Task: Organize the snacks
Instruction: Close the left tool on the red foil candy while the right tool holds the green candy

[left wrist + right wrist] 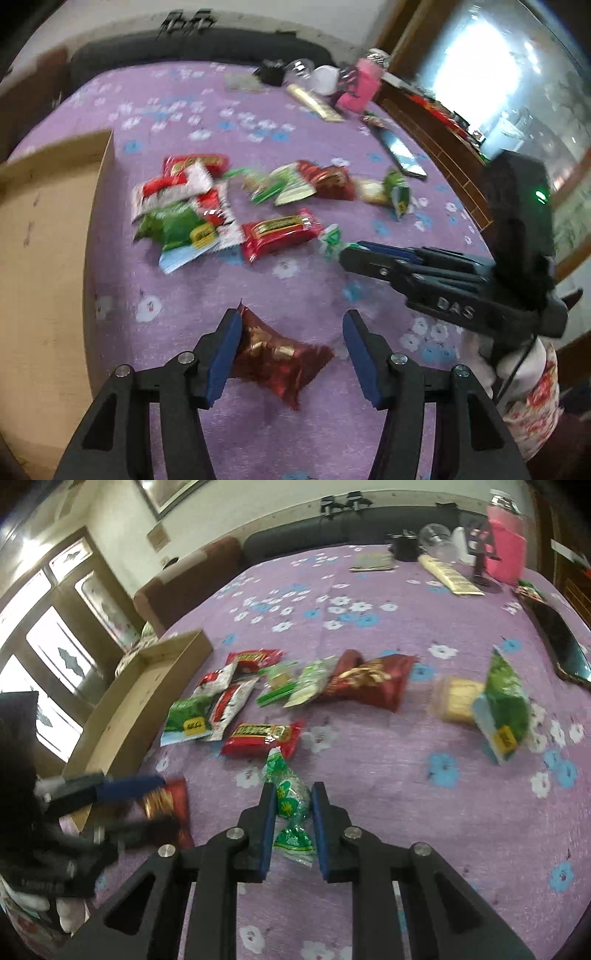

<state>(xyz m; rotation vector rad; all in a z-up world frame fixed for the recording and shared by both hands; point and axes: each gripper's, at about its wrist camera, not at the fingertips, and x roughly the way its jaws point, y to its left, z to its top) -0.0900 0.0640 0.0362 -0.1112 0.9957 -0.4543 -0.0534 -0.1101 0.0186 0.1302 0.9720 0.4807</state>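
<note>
The green-and-clear packet (pixel 291 805) is pinched by the right gripper (pixel 293 794); the dark red packet (pixel 273 354) lies between the spread jaws of the left gripper (pixel 291 325) and should be centred before closing; both belong in the cardboard box (pixel 147 698).

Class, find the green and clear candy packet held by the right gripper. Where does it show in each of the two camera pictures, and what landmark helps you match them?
Left wrist view: the green candy packet sits right of centre, at the tip of the right gripper.
Right wrist view: the same packet is low in the centre, between the fingers.
Shared landmark: the long red snack bar, lying just beside it.
</note>
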